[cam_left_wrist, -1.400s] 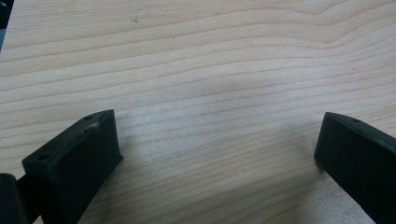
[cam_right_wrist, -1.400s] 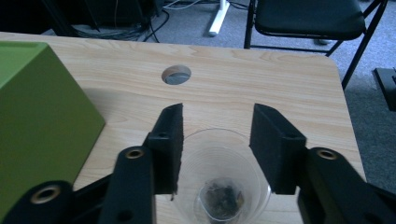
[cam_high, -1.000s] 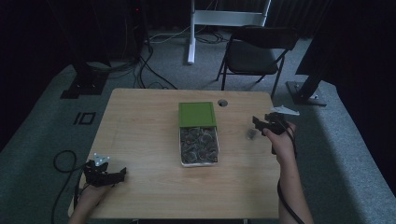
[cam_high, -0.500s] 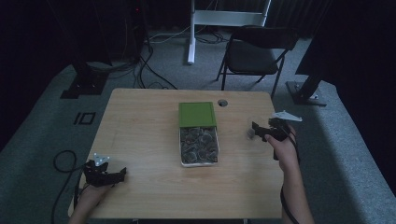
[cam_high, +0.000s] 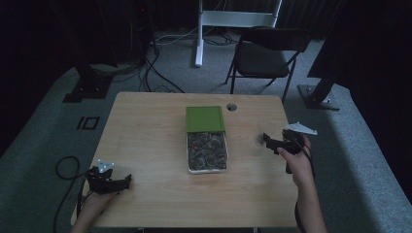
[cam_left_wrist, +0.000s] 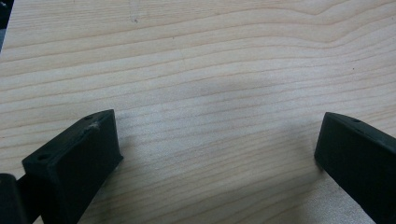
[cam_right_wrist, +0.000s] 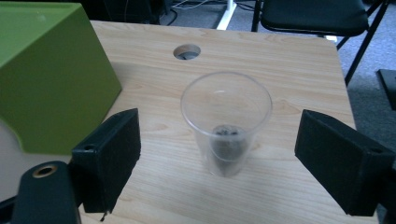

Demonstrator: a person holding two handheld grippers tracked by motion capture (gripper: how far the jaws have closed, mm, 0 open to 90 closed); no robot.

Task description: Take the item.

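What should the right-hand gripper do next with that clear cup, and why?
Probably ease forward and close on the clear cup. The right gripper has just been opening its jaws; they stand wide either side of the upright cup, not touching it.

In the high view the clear cup [cam_high: 258,140], just beside the right claw [cam_high: 266,139], is a faint smear, too small to tell what it holds. In the right claw view a small dark lump sits at the cup's [cam_right_wrist: 226,122] bottom — blurred, unreadable. The green box [cam_right_wrist: 49,74] left of the cup is cut off by the top and left edges there. The tray [cam_high: 207,151] next to the green box [cam_high: 205,118] holds a dark, mottled heap — individual pieces cannot be made out. In the left claw view both jaws are cut off by the lower edge, and the worktop [cam_left_wrist: 205,70] runs past every border.
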